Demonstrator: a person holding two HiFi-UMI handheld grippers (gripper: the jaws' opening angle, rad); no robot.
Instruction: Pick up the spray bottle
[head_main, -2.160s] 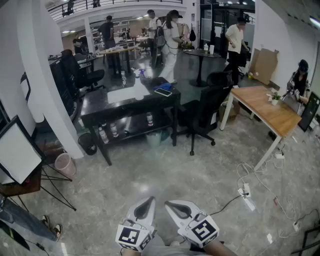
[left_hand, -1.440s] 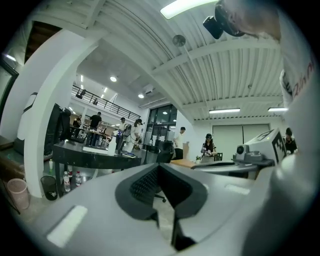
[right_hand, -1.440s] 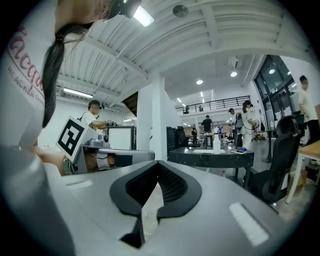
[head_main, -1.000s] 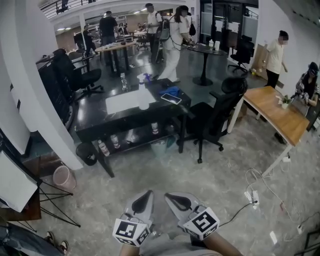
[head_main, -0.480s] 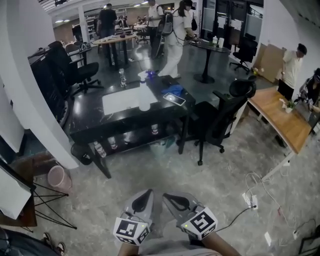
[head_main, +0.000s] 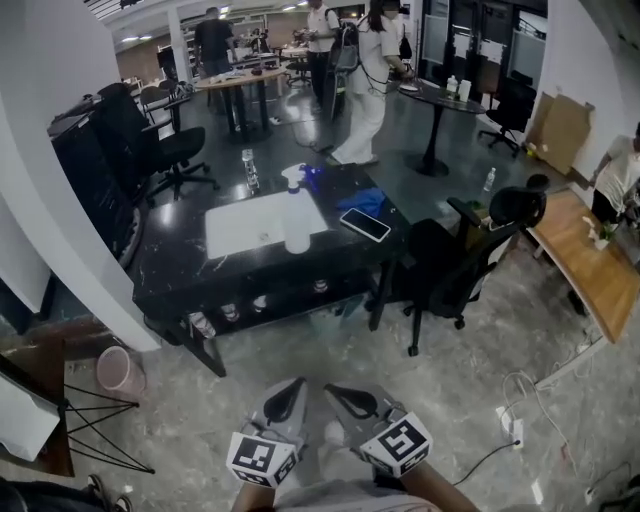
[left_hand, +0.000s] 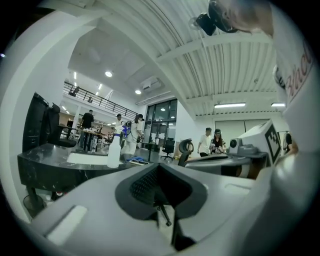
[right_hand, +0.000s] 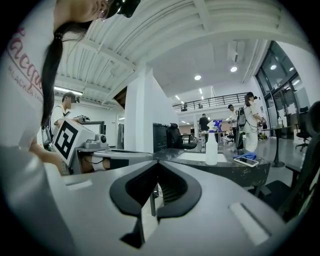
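Observation:
A white spray bottle (head_main: 297, 215) with a white trigger head stands upright on a black table (head_main: 180, 262), on the edge of a white sheet (head_main: 255, 228). It also shows small and far off in the left gripper view (left_hand: 114, 150) and the right gripper view (right_hand: 212, 147). My left gripper (head_main: 290, 393) and right gripper (head_main: 343, 397) are side by side at the bottom of the head view, well short of the table. Both point level toward it. Each has its jaws shut with nothing between them (left_hand: 159, 165) (right_hand: 157, 163).
On the table lie a phone (head_main: 365, 224), a blue cloth (head_main: 364, 199) and a small water bottle (head_main: 248, 168). A black office chair (head_main: 462, 262) stands right of the table, a wooden desk (head_main: 592, 262) further right. A pink bin (head_main: 119, 371) sits at the left. People stand at the back.
The table and spray bottle have come nearer and lower in the head view as I walk toward them. Both grippers stay shut and side by side.

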